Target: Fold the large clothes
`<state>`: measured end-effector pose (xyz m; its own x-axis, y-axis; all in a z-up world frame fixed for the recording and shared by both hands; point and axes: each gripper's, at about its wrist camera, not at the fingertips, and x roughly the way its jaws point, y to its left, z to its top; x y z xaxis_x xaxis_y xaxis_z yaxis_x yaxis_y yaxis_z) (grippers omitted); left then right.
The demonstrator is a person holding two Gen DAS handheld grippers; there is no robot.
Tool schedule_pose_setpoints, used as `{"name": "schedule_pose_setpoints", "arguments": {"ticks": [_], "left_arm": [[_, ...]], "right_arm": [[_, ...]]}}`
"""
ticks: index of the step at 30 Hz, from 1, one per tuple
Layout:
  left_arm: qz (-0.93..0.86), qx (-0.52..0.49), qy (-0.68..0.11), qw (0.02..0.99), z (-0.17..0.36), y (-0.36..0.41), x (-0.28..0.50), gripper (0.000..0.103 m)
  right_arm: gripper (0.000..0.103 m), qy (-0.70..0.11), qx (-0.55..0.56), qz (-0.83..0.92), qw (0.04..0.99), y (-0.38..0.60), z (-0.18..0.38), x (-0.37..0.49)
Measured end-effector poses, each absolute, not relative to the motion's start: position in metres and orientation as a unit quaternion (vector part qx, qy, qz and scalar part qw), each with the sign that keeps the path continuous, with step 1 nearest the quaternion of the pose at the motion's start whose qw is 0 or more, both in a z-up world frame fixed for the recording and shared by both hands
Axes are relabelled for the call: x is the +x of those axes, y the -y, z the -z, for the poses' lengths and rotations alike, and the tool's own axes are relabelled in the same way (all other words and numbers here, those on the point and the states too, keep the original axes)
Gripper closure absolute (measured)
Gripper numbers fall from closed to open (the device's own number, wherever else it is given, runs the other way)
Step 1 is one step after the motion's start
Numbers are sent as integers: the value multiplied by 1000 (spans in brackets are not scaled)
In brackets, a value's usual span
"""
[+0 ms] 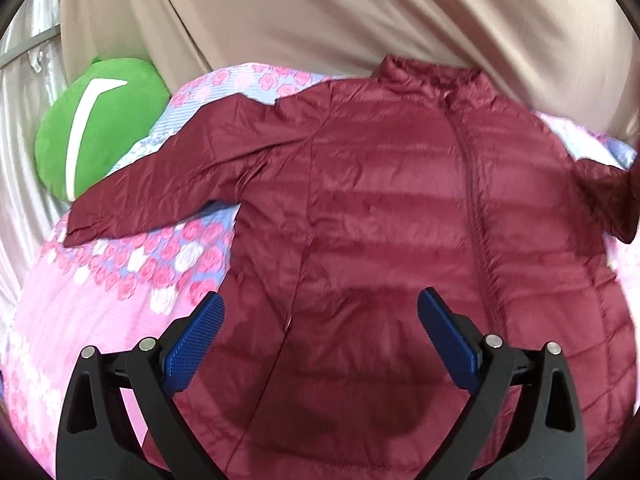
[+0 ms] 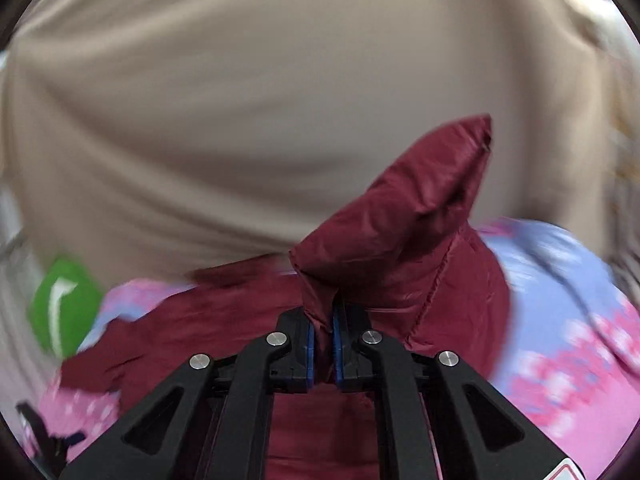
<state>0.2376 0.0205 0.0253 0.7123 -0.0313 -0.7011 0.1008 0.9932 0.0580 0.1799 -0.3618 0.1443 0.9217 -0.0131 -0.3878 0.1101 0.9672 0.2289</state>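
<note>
With the right tongs (image 2: 324, 340) pinching what looks like the sleeve (image 2: 400, 208), carry it toward nine o'clock across the jacket (image 1: 400, 208) while the wide-open left tongs (image 1: 320, 336) steady the front.

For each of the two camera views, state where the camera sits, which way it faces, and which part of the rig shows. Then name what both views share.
Left wrist: sits behind the left gripper, angled down over the maroon jacket on the floral bedspread; open blue-padded fingers show.
Right wrist: sits behind the right gripper, facing the beige curtain; its fingers pinch a lifted jacket sleeve.
Shared: jacket, bedspread, curtain, green cushion.
</note>
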Motion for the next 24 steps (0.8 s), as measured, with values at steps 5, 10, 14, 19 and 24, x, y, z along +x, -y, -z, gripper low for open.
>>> {"name": "schedule_pose_setpoints", "arguments": {"ticks": [5,10,14,19,24], "left_arm": [[57,6,-386,921,-27,-34,257,8],[84,-24,-414,906,-13,-50,279,8],[112,-37,-420,900,-4,-51,301,8],[163,-89,-462,867,14,-32,350,7],[167,-98,-507,840,35,-10,381,58]], "right_arm": [[83,-283,43,-116,951,202,-96,262],[66,-302,-23,-146,942,139,-58,248],[36,-221,-6,-104,970,195,-90,196],[32,-223,20,41,974,304,-93,162],[31,-281,106,121,946,392,-57,158]]}}
